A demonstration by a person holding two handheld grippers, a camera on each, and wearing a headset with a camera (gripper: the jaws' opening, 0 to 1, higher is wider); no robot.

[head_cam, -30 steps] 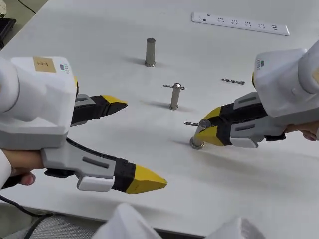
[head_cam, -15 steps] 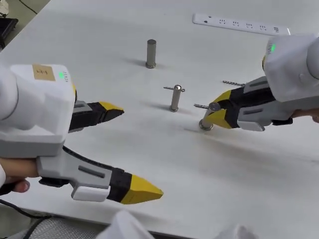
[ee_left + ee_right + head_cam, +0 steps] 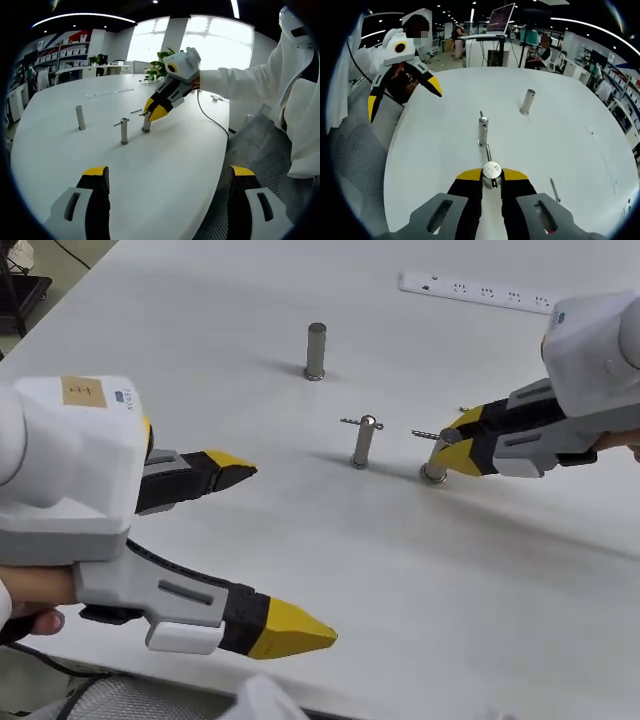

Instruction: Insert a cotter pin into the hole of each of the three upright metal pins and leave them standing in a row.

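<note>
Three upright metal pins stand on the white table. The far pin (image 3: 316,350) is bare. A cotter pin crosses the top of the middle pin (image 3: 364,443). To its right, my right gripper (image 3: 455,440) is shut on the third pin (image 3: 437,455), whose foot rests on the table and whose head carries a cotter pin (image 3: 424,434). The right gripper view has that pin's head (image 3: 491,172) between the yellow jaws, with the middle pin (image 3: 482,131) ahead. My left gripper (image 3: 285,550) hovers wide open and empty at the near left.
A white power strip (image 3: 475,292) lies at the table's far edge. One loose cotter pin (image 3: 553,190) lies on the table beside the right gripper. A grey mesh chair (image 3: 260,145) stands off the table's edge, next to a person in white.
My right gripper has slid its pin away from me and rightward, so it now stands close beside the middle pin. The left gripper has stayed open in about the same place.
</note>
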